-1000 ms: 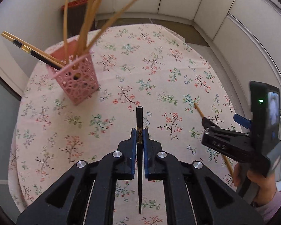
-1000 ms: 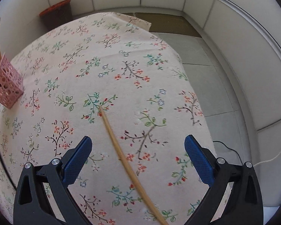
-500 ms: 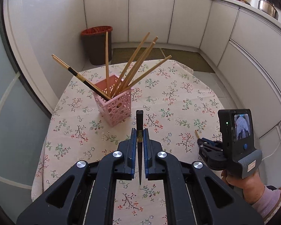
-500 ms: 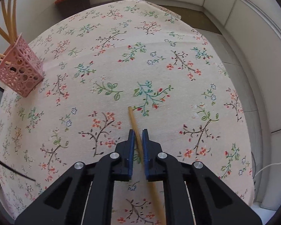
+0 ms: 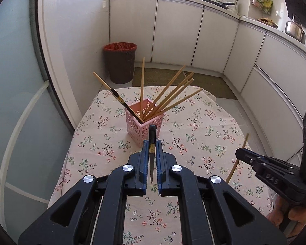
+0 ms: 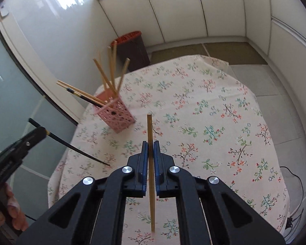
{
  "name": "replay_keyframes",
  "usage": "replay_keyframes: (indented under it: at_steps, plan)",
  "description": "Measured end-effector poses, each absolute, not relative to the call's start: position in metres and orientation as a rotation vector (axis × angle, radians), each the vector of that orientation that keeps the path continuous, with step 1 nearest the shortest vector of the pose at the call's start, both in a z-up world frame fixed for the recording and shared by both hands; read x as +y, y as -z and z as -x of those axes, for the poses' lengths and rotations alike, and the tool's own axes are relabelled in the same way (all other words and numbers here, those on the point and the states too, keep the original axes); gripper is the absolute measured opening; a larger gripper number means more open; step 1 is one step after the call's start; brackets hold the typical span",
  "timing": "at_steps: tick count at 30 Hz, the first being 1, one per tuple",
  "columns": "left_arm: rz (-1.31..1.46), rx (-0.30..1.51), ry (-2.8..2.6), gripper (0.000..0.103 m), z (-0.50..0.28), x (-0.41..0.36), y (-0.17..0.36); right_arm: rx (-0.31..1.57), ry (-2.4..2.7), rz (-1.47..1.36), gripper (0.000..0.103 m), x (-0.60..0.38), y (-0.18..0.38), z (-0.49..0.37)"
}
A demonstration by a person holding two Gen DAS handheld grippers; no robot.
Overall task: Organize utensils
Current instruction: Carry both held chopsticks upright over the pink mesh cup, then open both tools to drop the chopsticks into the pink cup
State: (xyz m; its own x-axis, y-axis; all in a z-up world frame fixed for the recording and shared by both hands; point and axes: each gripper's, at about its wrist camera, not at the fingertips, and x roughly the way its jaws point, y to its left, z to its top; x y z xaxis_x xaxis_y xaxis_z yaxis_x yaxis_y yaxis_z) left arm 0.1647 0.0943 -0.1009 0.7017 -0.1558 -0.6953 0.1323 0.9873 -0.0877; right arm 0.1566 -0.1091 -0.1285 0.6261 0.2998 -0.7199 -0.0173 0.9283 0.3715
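A pink lattice holder (image 5: 144,123) stands on the floral tablecloth (image 5: 204,134) with several chopsticks (image 5: 169,100) leaning out of it; it also shows in the right wrist view (image 6: 117,114). My left gripper (image 5: 152,143) is shut on a black chopstick (image 5: 152,140) and holds it in the air just short of the holder. In the right wrist view that chopstick (image 6: 71,146) hangs at the left. My right gripper (image 6: 150,144) is shut on a wooden chopstick (image 6: 150,134), lifted off the cloth; it shows at the right in the left wrist view (image 5: 237,159).
A dark bin (image 5: 120,61) with a red liner stands on the floor beyond the table. White cabinets (image 5: 193,32) line the far wall. A glass door (image 5: 16,102) is at the left. A cable (image 6: 295,183) lies on the floor at the right.
My right gripper closed on the wooden chopstick and lifted it off the cloth. Both grippers have risen and tilted up, so the holder now sits straight ahead of the left one.
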Motion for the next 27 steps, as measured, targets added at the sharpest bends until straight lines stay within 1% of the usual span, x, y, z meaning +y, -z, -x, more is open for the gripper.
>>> replay_keyframes:
  at_steps: [8, 15, 20, 27]
  plan:
    - [0.126, 0.680, 0.121, 0.006, -0.171, 0.127, 0.059, 0.741, -0.288, -0.356, 0.006, -0.097, 0.050, -0.152]
    - [0.129, 0.629, 0.102, 0.006, -0.199, 0.131, 0.021, 0.622, -0.348, -0.369, 0.006, -0.092, -0.009, -0.167]
    - [0.113, 0.603, 0.096, 0.006, -0.221, 0.119, 0.008, 0.582, -0.357, -0.364, 0.006, -0.091, -0.028, -0.183]
    - [0.097, 0.631, 0.081, 0.006, -0.262, 0.102, 0.027, 0.586, -0.345, -0.369, 0.006, -0.094, -0.022, -0.204]
